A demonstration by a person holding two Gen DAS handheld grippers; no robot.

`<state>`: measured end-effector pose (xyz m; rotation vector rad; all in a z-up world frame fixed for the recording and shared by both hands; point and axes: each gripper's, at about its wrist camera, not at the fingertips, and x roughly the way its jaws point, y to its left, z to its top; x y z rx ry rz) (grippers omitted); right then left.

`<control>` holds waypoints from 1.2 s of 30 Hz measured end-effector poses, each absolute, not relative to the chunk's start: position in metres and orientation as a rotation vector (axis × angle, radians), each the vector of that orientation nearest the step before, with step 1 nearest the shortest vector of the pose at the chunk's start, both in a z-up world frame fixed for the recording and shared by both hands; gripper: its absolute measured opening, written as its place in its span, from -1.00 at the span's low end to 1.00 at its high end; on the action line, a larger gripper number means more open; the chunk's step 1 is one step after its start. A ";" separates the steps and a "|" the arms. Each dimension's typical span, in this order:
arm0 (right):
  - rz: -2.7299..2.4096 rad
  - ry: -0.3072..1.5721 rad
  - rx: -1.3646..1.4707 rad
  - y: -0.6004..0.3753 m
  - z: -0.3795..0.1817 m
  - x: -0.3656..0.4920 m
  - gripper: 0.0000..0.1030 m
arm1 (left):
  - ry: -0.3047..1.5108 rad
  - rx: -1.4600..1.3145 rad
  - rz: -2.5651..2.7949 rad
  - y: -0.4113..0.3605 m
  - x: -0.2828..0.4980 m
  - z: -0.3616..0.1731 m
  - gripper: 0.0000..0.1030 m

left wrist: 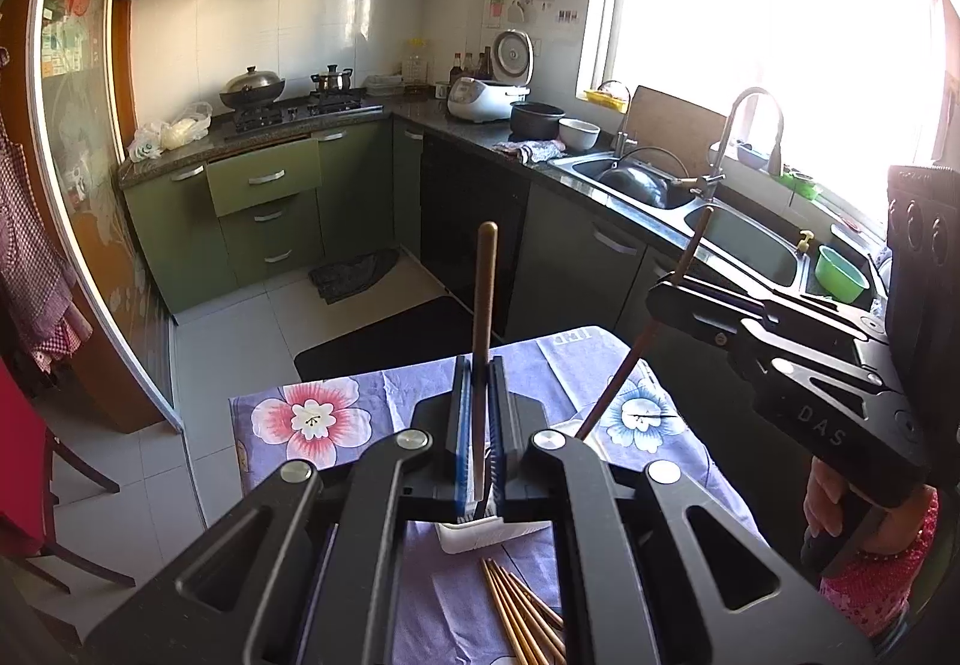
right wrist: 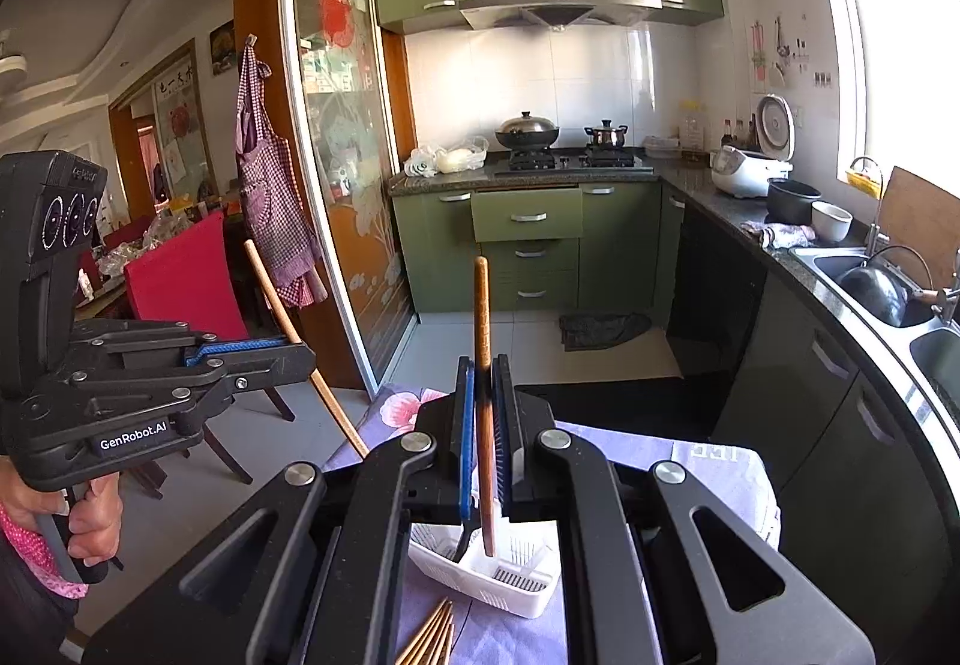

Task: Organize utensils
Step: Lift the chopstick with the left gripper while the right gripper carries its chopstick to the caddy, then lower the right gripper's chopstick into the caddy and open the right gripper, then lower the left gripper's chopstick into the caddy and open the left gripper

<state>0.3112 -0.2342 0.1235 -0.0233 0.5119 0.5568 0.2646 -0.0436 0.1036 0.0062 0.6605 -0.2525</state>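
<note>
My left gripper is shut on a brown wooden chopstick, held upright above a white slotted utensil holder on the flowered tablecloth. My right gripper is shut on a second reddish-brown chopstick, upright, its lower tip just above the white holder. Each gripper shows in the other's view, the right one at the right and the left one at the left, each shut on its stick. Several loose bamboo chopsticks lie on the cloth in front of the holder; they also show in the right wrist view.
The small table stands in a kitchen with green cabinets, a stove with pots, and a counter with a sink along the right. A red chair stands to the left. A black mat lies on the floor beyond the table.
</note>
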 end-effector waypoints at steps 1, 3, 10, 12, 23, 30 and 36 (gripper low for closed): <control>0.556 0.526 -0.023 -0.233 0.115 0.317 -0.87 | 0.674 0.007 -0.250 -0.043 0.270 0.097 -0.89; 0.556 0.554 -0.029 -0.230 0.099 0.327 -0.87 | 0.704 0.009 -0.250 -0.043 0.280 0.082 -0.89; 0.568 0.673 -0.034 -0.225 0.039 0.345 -0.85 | 0.815 0.024 -0.265 -0.045 0.296 0.031 -0.89; 0.568 0.724 -0.029 -0.224 0.026 0.350 -0.30 | 0.837 0.023 -0.267 -0.045 0.298 0.021 -0.89; 0.509 0.769 0.023 -0.241 0.035 0.331 0.91 | 0.830 0.019 -0.249 -0.039 0.287 0.024 -0.89; 0.531 0.507 -0.036 -0.263 0.070 0.249 0.91 | 0.889 0.010 -0.263 -0.045 0.295 0.017 -0.89; 0.521 0.539 -0.168 -0.276 0.064 0.197 0.91 | 0.915 0.003 -0.241 -0.048 0.300 0.015 -0.45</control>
